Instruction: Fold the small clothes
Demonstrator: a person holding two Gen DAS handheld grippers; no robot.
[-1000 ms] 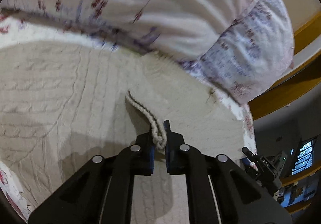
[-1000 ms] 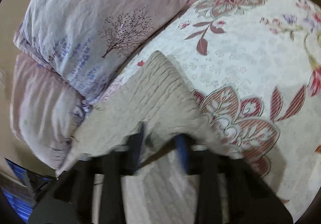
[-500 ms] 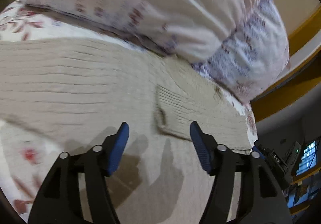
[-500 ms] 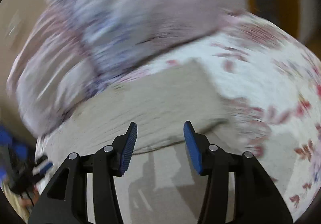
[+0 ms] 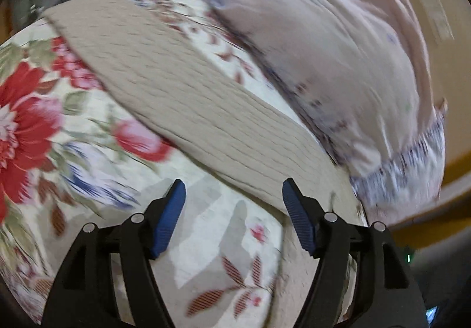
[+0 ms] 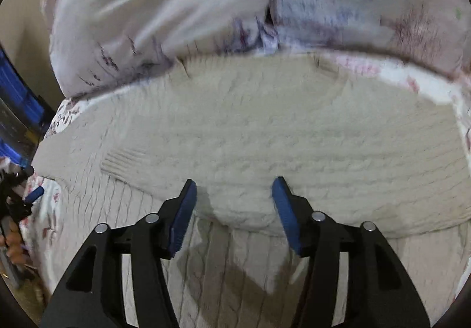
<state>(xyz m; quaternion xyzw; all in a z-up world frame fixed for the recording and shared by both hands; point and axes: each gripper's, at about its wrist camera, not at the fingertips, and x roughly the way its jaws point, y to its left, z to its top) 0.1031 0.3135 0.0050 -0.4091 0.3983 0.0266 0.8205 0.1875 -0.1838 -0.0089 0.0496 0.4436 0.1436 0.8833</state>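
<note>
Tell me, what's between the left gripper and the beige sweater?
Only flowery bedspread. In the left wrist view, the open left gripper hangs above it, and the beige sweater begins just past the fingertips, with nothing else between.

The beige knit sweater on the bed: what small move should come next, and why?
Probably lower the right gripper and close it on the folded edge of the beige knit sweater. Its jaws are open and that rounded edge lies right between them; the left gripper, also open, hangs over bare floral bedsheet.
</note>
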